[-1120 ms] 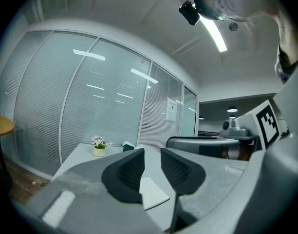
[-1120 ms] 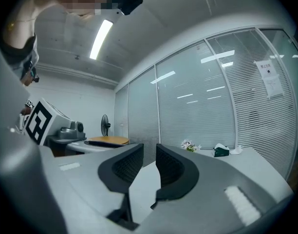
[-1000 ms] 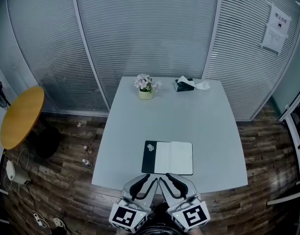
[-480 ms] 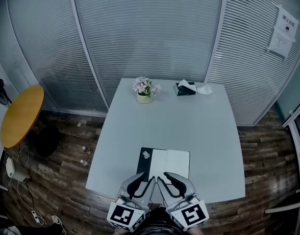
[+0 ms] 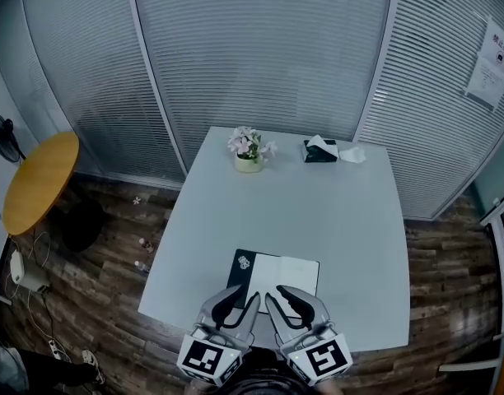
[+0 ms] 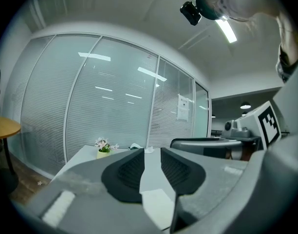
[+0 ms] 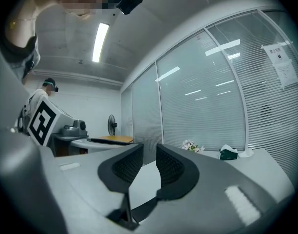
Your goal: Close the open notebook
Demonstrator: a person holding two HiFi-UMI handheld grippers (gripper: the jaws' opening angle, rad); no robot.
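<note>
left hand-held gripper (image 5: 238, 301) sits at the near edge of the counter (image 5: 285, 204), jaws apart and empty; the notebook (image 5: 277, 268) lies open flat right by both sets of tips, black cover left, white page right; the right hand-held gripper (image 5: 289, 300) beside it is parted and empty too. looks like the approach step, nothing lifted yet. next you'd need a jaw under one outer edge to flip that half over.

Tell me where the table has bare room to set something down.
The widest bare patch is the middle of the table, between the open notebook and the flower pot and tissue box at the far edge. Bare strips also flank the notebook on both sides. The near edge is crowded: the left gripper and right gripper hang by the notebook.
</note>
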